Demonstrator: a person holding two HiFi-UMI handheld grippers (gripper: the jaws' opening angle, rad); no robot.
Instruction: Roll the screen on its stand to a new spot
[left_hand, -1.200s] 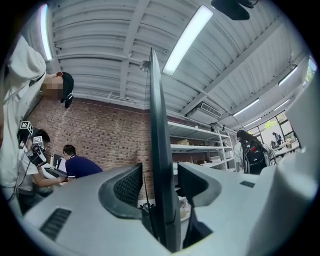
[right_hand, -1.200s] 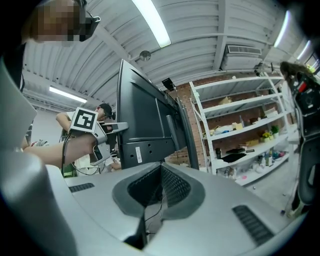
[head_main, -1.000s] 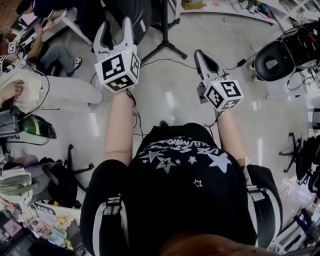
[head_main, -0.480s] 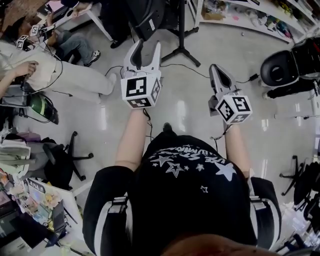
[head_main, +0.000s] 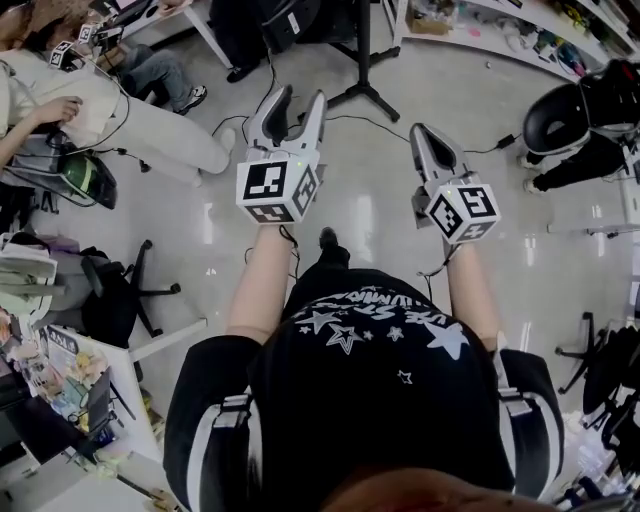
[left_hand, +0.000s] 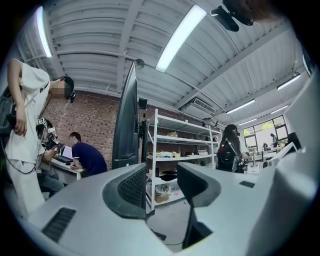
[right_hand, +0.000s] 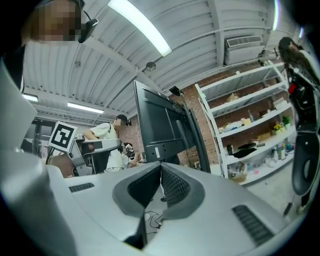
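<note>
The dark screen (right_hand: 159, 122) hangs on a black stand (head_main: 362, 55) whose legs spread on the floor just ahead of me. In the left gripper view the screen (left_hand: 126, 125) shows edge-on, some way beyond the jaws. My left gripper (head_main: 296, 103) is held out in the air, open, with nothing between its fingers; it shows again in its own view (left_hand: 162, 182). My right gripper (head_main: 421, 135) is shut and empty, its pads meeting in the right gripper view (right_hand: 161, 172). Neither gripper touches the stand.
People sit at a desk (head_main: 120, 30) at the far left. A black office chair (head_main: 560, 115) stands at the right. White shelves (left_hand: 175, 150) run behind the screen. Cables (head_main: 455, 140) lie on the floor near the stand's legs. A low chair (head_main: 125, 305) is at my left.
The stand and floor have slid closer and lower in the head view as I moved toward them. Both grippers stay raised; the left one now sits nearer the stand's legs.
</note>
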